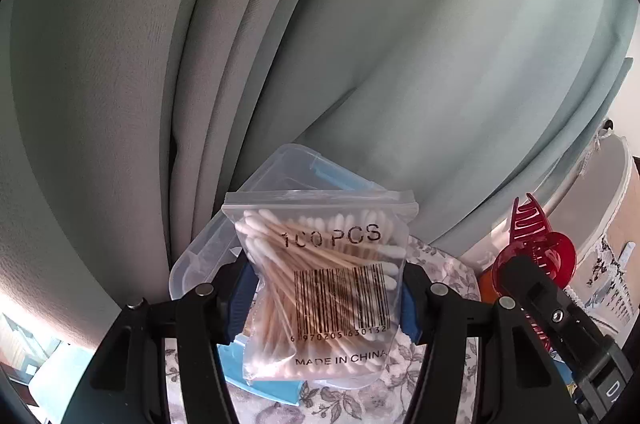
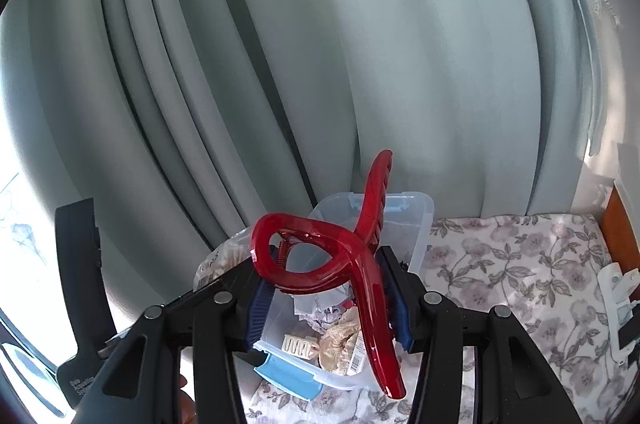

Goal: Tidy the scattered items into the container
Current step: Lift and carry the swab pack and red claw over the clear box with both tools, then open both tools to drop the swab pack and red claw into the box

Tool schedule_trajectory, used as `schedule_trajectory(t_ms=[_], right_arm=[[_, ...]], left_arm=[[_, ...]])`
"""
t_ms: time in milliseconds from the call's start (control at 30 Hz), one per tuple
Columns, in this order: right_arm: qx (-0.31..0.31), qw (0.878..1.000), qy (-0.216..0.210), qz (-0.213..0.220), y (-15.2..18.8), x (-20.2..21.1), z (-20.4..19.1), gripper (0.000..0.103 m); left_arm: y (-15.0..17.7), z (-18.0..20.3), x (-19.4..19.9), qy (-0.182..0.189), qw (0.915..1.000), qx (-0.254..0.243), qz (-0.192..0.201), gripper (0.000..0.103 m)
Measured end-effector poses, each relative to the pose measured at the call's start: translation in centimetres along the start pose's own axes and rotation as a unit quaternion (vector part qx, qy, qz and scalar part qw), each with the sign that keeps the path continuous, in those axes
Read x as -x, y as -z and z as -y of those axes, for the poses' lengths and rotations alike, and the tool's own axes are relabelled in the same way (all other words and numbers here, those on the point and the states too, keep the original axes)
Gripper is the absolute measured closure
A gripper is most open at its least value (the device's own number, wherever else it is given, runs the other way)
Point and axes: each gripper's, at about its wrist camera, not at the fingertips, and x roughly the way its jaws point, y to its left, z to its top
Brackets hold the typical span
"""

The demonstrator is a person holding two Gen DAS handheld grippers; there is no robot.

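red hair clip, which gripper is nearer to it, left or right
Right. The right gripper has the red hair clip clamped between its fingers above the clear box. The left gripper holds the bag of cotton swabs beside it.

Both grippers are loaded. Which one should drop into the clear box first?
Right, probably. The right gripper holds the red hair claw directly over the open clear box; the swab bag sits nearer its edge.
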Motion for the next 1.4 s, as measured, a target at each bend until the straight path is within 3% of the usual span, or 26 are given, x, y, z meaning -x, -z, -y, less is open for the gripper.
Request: schedule_trajectory(t_ms=[500,867,1167,1400], right_arm=[[-0.004,0.997,0.007,-0.076,2.4,-5.0,0.6,0.050],[-0.023,0.994,0.007,-0.103,3.3,-10.2,3.1,0.050],[-0.023,0.993,0.005,-0.117,3.3,-10.5,2.5,0.050],[-0.036,0.994,0.007,-0.108,3.2,-10.0,2.7,0.039]], left_arm=[[1.0,-2.3,-2.8,-0.029,0.9986,0.014,-0.043,0.042],[1.0,-3.2,-4.8,-0.039,0.9972,0.021,-0.060,0.042],[1.2,-4.1,-6.1,-0.038,0.9947,0.040,-0.086,0.040],[1.4,-4.4,-6.2,-0.038,0.9939,0.048,-0.091,0.029]])
